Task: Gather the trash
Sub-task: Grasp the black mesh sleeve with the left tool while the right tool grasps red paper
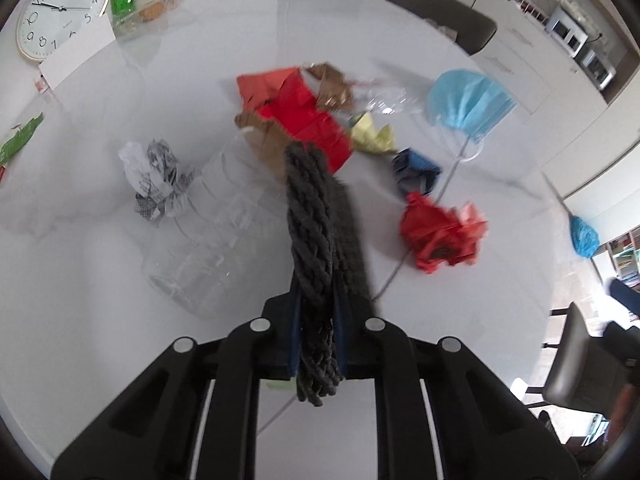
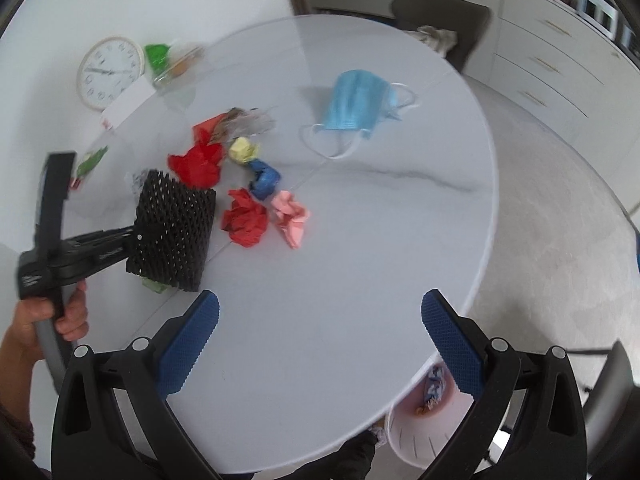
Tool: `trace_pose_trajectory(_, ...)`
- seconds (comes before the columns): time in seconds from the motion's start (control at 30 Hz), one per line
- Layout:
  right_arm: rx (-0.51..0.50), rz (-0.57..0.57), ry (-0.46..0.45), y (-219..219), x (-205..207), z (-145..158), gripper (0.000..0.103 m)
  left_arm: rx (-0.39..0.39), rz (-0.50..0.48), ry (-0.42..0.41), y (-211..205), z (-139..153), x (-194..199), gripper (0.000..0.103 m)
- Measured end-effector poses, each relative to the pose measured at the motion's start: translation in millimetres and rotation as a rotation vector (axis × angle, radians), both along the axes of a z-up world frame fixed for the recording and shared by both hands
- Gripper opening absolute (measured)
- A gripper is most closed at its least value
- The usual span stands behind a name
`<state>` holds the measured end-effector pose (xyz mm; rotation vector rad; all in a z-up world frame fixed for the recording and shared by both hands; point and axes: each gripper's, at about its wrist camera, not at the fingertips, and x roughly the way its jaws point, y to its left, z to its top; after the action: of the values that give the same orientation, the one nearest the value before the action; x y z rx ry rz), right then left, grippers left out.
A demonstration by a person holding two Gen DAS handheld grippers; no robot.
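Note:
My left gripper (image 1: 318,312) is shut on a sheet of black honeycomb packing paper (image 1: 316,240) and holds it above the round white table (image 1: 100,340). The right wrist view shows that gripper (image 2: 132,236) with the black sheet (image 2: 174,234) hanging in it. My right gripper (image 2: 320,340) is open and empty over the table's near side. On the table lie red crumpled paper (image 2: 245,218), pink paper (image 2: 292,216), a blue wad (image 2: 262,178), a yellow wad (image 2: 242,150), a blue face mask (image 2: 358,104), crumpled newspaper (image 1: 154,178) and a clear plastic bottle (image 1: 204,248).
A pink-white waste bin (image 2: 424,424) with some trash in it stands on the floor below the table's near right edge. A wall clock (image 2: 110,72), a white card and a green packet (image 2: 158,56) sit at the table's far left. Chairs (image 2: 440,20) stand around the table.

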<state>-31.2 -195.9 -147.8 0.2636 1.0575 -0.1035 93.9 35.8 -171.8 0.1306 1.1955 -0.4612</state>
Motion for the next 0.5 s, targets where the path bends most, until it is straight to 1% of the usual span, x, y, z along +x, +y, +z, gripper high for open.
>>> trace_pose_trajectory(0.07,0.002,0.045,-0.008,7.6,13.2,-4.0,0.100,-0.023,-0.003,-0.011,1.4,11.8,-6.2,0.013)
trace_pose_trajectory(0.13,-0.008,0.089,-0.016,16.1,27.6,-8.2,0.097,-0.037,-0.001,-0.026,4.5,24.2,-11.3,0.013)
trace_pose_trajectory(0.27,-0.016,0.172,-0.008,37.6,64.8,-26.0,0.084,-0.065,0.010,-0.063,17.6,50.0,-24.9,0.013)
trace_pose_trajectory(0.3,-0.014,0.180,-0.006,42.8,74.7,-32.1,0.081,-0.065,0.013,-0.072,21.0,54.5,-27.6,0.013)
trace_pose_trajectory(0.33,-0.012,0.184,-0.002,45.0,80.1,-35.7,0.080,-0.066,0.012,-0.081,26.1,60.5,-31.6,0.013)
trace_pose_trajectory(0.4,-0.007,0.189,0.013,53.5,96.3,-47.9,0.073,-0.063,0.016,-0.093,34.0,67.1,-36.0,0.013)
trace_pose_trajectory(0.5,-0.010,0.181,0.041,63.3,115.0,-64.0,0.068,-0.054,0.022,-0.101,47.6,73.6,-41.7,0.013)
